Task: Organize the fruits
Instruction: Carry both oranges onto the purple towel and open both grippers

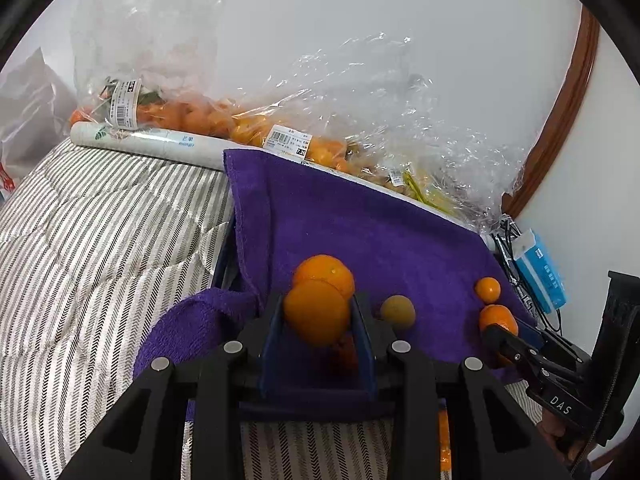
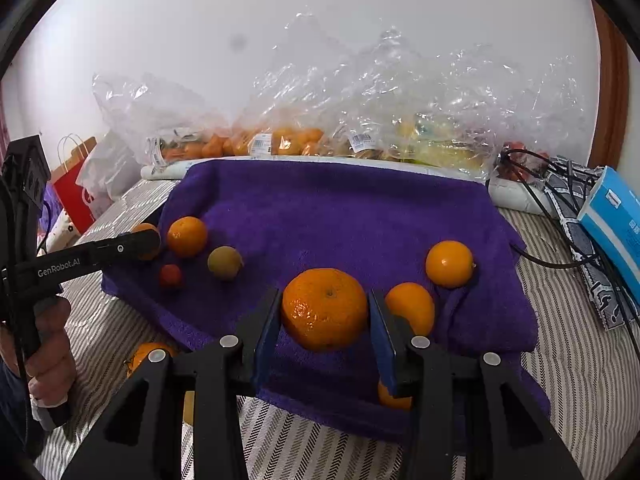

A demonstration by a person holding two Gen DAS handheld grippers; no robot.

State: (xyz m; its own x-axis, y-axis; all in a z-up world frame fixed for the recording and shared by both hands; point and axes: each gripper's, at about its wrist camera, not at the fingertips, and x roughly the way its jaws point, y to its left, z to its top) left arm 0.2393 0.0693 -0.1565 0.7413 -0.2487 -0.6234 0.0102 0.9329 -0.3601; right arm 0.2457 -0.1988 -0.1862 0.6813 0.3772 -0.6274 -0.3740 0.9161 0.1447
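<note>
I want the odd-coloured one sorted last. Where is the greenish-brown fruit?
In the right wrist view the greenish-brown fruit lies left on the purple towel, between an orange and a small red fruit.

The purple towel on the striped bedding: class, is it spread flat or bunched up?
Mostly spread out under the loose fruit, but not flat: the purple towel shows folds and a bunched corner at its right edge, on the striped bedding.

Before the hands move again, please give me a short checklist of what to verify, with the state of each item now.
1. Left gripper closed on an orange: ok.
2. Right gripper closed on the big orange: ok.
3. Both oranges lifted off the purple towel: cannot tell.
4. Greenish fruit apart from both grippers: ok.
5. All loose fruit on the towel: not ok, one orange lies on the striped cover.
</note>
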